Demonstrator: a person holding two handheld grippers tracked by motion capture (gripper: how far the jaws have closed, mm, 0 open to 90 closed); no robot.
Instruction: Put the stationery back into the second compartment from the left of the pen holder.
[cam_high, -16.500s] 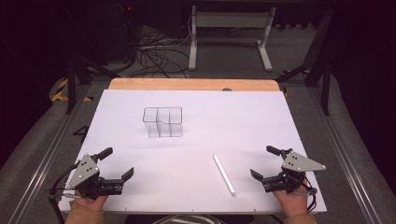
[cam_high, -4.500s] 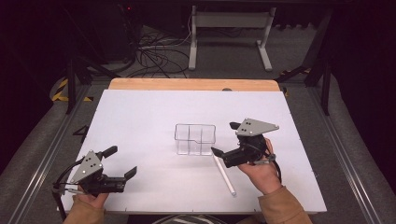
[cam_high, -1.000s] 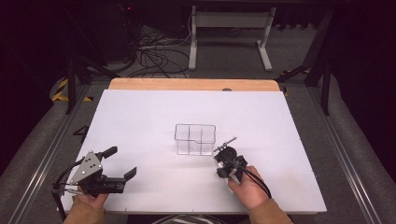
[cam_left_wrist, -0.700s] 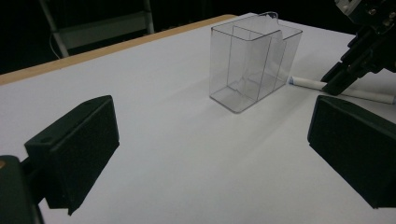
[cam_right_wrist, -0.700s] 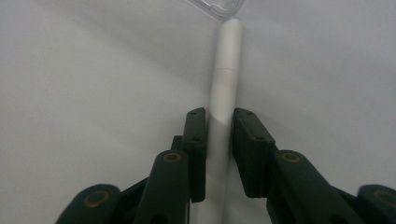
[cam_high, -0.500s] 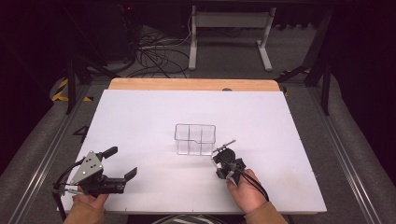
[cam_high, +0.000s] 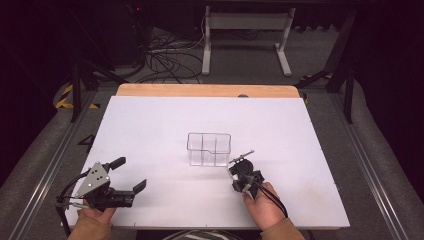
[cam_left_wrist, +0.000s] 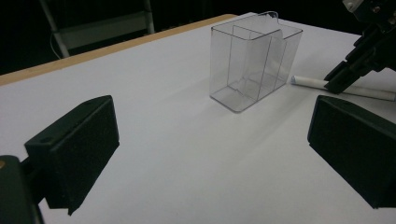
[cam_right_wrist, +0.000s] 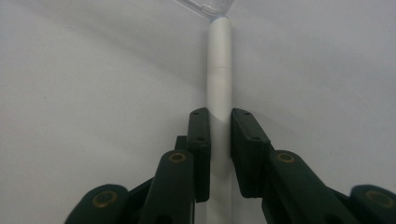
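The left gripper (cam_high: 129, 174) is black with a grey three-cornered plate on top and a black cable. Its jaws are thick black blocks. The right gripper (cam_right_wrist: 220, 125) is black too, with round brass-coloured screws on its arms.

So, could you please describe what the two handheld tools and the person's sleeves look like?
The left tool is black with two wide, blocky black pads, a grey three-cornered plate on top and a dark trailing cable. The right tool is black too, its linkage arms carrying brass-coloured pivot pins, with a black cable. Tan sleeve cuffs show at both wrists.
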